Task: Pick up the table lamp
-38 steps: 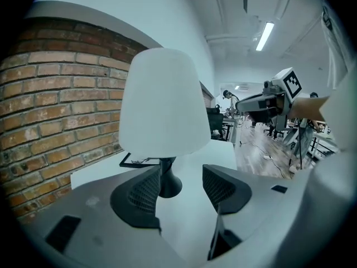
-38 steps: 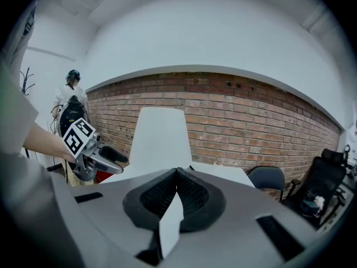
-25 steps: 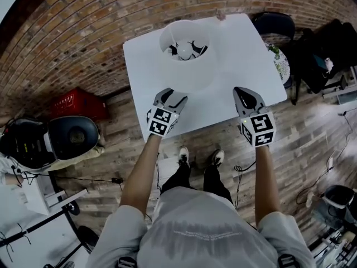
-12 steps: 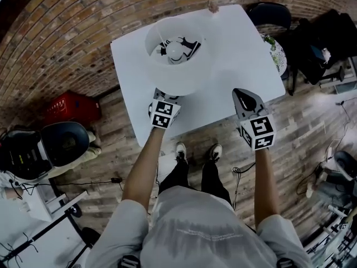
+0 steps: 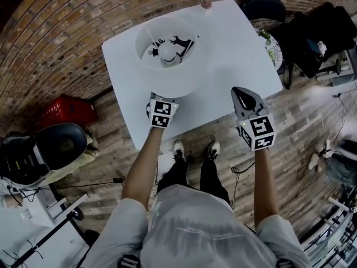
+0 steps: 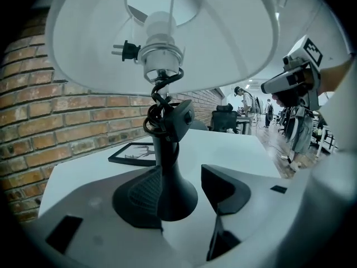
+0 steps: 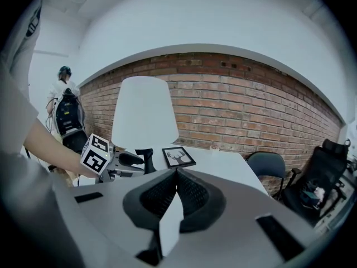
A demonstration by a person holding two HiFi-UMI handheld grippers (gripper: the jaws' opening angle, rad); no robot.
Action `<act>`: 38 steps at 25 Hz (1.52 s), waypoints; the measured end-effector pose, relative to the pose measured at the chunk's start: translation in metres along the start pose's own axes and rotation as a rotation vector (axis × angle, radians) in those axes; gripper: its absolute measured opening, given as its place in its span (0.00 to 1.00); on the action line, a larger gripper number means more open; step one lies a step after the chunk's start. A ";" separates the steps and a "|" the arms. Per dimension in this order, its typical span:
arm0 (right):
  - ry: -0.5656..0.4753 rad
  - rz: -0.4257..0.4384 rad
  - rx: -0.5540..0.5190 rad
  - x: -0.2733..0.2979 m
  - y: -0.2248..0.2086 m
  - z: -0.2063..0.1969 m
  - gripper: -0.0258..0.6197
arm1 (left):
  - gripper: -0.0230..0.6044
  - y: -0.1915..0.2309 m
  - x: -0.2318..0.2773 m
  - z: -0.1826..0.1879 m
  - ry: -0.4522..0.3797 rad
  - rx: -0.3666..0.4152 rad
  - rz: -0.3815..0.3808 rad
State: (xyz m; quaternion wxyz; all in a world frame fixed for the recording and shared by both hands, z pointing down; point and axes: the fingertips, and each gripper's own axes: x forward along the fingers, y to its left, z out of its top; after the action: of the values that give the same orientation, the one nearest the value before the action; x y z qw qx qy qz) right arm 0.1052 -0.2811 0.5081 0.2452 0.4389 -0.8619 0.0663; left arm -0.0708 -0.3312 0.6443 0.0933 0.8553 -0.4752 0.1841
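The table lamp [image 5: 167, 54] is standing upright on the white counter [image 5: 240, 43], toward its left side. The left tool [image 6: 183, 190] is reaching under the shade, released, its jaws standing apart around the black stem (a gap showing at the right jaw). The right tool [image 7: 177, 191] is hovering at the counter's near edge, clenched on nothing.

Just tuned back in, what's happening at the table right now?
A person is going for the white-shaded table lamp with the black stem, which stands on the white table. The left claw is tucked under the shade, its jaws open on either side of the stem just above the base, not closed on it. The right claw is shut and empty, off to the side over the table's near edge.
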 end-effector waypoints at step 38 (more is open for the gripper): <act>0.071 -0.024 0.044 -0.011 -0.009 -0.038 0.04 | 0.41 0.023 0.034 0.025 -0.077 -0.012 0.079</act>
State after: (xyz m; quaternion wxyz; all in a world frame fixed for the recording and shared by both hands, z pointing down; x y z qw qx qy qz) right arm 0.1314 -0.2657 0.5348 0.2666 0.4520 -0.8456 0.0980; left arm -0.0685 -0.3784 0.6347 0.0726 0.8418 -0.5129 0.1515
